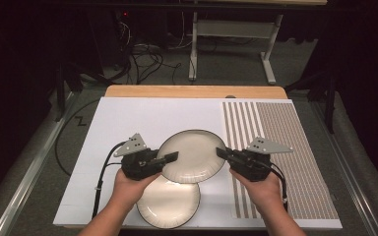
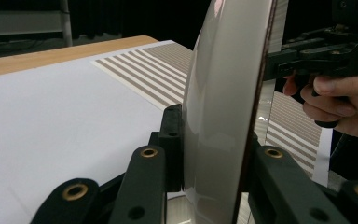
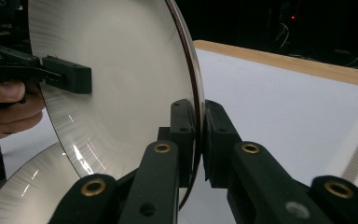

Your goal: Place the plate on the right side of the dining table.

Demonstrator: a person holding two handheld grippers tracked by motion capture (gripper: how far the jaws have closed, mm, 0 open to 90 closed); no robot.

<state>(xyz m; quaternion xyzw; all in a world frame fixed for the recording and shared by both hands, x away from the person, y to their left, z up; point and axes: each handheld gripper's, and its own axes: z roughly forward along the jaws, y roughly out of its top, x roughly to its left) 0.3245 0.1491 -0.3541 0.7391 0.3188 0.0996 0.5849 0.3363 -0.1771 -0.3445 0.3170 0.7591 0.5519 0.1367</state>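
Two plates on one big white board [image 1: 128, 128] that covers most of the wooden table [image 1: 192, 91], striped mat [image 1: 280, 147] along its 3 o'clock side. Upper plate [image 1: 192, 156] sits near board centre, lifted, overlapping the 12 o'clock rim of the lower plate [image 1: 170, 204], which lies flat at the 6 o'clock edge of the board. Left gripper [image 1: 171, 157] pinches the upper plate's rim at 9 o'clock, right gripper [image 1: 221, 152] pinches it at 3 o'clock; both sets of jaws pressed tight on the thin edge, one pad above, one below. Plate looks glazed, stiff, glossy: likely slippery and breakable, moderately heavy, so opposite-rim grips like these seem right, keep it level and don't knock the lower plate. High view gives the overlap and both hands. Left gripper view shows the plate [image 2: 223, 93] edge-on with its dark rim and the far hand [image 2: 340, 100]. Right gripper view shows the plate's [image 3: 121, 70] shiny top face, the opposite jaws on it, and the lower plate [image 3: 23, 186] beneath.
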